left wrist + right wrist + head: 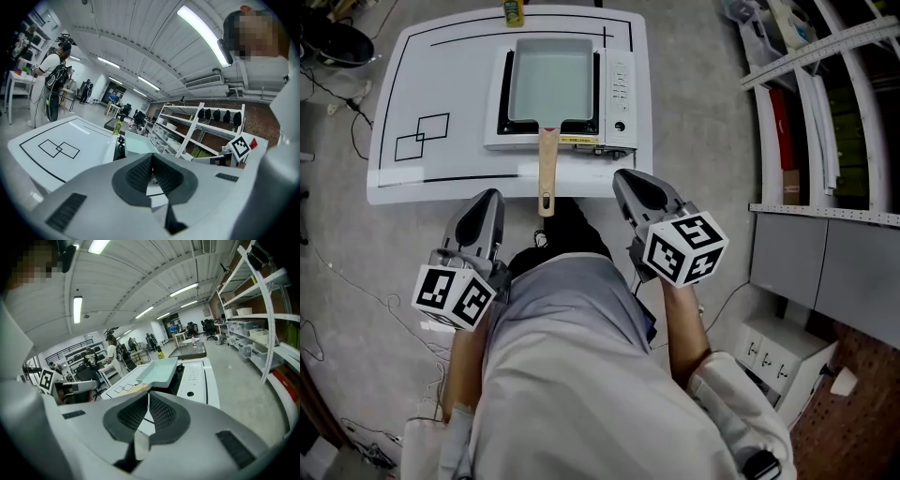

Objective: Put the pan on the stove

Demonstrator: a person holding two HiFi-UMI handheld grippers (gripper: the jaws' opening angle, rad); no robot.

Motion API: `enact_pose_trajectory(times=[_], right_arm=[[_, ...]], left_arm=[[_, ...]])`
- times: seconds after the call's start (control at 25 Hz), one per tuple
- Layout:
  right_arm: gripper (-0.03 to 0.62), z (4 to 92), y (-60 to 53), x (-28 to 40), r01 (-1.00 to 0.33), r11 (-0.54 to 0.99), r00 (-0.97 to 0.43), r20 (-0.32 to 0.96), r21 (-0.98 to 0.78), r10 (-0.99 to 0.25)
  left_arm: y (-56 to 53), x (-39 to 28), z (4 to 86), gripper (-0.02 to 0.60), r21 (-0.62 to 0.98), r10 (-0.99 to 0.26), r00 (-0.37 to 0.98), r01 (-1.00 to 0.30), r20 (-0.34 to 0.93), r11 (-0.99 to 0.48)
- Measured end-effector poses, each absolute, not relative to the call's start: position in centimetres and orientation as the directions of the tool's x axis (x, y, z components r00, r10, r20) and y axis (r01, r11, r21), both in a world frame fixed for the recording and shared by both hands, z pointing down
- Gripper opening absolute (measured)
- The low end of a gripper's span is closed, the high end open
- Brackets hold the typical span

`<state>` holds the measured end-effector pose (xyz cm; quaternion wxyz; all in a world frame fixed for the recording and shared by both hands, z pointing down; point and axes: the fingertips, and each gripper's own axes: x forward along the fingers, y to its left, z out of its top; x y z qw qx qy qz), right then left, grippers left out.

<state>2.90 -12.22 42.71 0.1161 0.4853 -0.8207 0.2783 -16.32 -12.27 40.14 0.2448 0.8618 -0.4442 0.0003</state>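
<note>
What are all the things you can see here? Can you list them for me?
flat table with black lines: one, white, in front of the person
portable stove: one, white, on the table's right half
rectangular pan with a wooden handle: one, pale blue-green, on the stove, handle pointing toward the person
small bottle: one, yellow-green, at the table's far edge
metal shelf rack: one, white, at the right
floor cables: several, thin, on the grey floor at the left
left gripper: one, grey, jaws shut, empty, left of the handle
right gripper: one, grey, jaws shut, empty, right of the handle
</note>
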Motion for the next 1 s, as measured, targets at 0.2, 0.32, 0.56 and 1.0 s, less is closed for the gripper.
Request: enact_pose_trajectory(times=[0.2,0.32,0.56,1.0], right_arm=[[0.014,41.1,-12.2,3.4,-0.881,0.382,-0.470,0.429,-0.278,-0.771],[0.011,40.4,-12.2,3.7,-0.896,0.374,-0.442,0.407,-0.238,-0.800],[0.011,39.4,-12.4,3.9,-0.924,0.325,-0.379,0.384,-0.200,-0.842],[0.009,38.9,-12.0,3.8,-0.922,0.311,-0.381,0.394,-0.230,-0.837]], left_arm=[[-13.2,-16.3,40.0,-0.002,0.389,-0.785,0.576,-0.793,0.230,-0.468],[-13.6,-16.2,40.0,-0.002,0.363,-0.792,0.560,-0.810,0.243,-0.461],[-14.5,-17.0,39.7,-0.002,0.318,-0.809,0.532,-0.834,0.251,-0.450],[-14.4,-17.3,39.5,-0.002,0.298,-0.836,0.483,-0.864,0.260,-0.406]])
